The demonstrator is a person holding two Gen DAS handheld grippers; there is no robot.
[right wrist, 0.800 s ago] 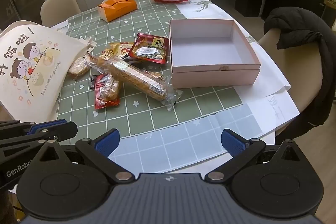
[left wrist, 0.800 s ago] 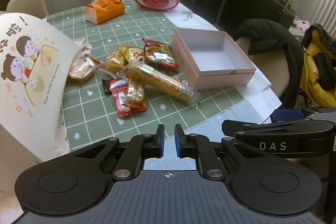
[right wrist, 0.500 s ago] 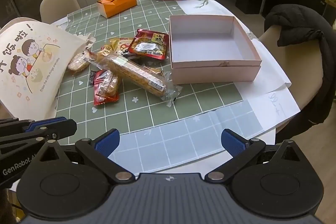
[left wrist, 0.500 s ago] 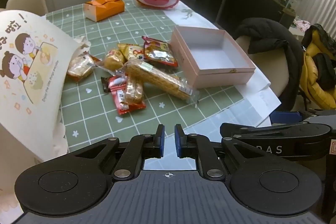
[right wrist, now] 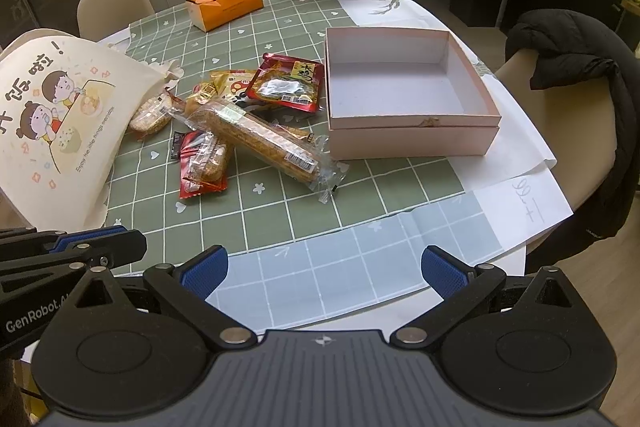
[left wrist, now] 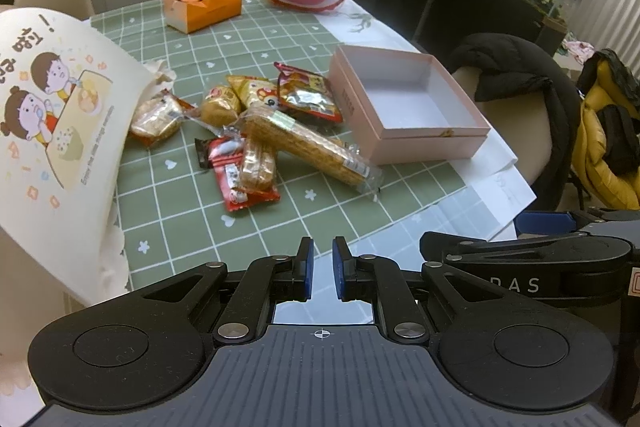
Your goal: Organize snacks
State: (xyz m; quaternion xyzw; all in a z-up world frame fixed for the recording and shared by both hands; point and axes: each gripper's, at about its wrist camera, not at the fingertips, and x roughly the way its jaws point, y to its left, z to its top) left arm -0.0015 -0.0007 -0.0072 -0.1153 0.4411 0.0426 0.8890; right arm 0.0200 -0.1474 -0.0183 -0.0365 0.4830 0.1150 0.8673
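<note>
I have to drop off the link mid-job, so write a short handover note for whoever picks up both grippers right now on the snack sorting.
Left gripper: shut, empty, above the table's near edge.
Right gripper: wide open, empty, also at the near edge.
Snacks: the pile sits on the green checked cloth, left of the pink box. The long wafer pack lies on top; the red packet is nearest, and the dark red pouch is beside the box.
Done: nothing; the box is empty.
Left: move every snack, probably into the box.

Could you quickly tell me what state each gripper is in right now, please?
Left gripper: closed, holding nothing.
Right gripper: wide open, holding nothing.
</note>
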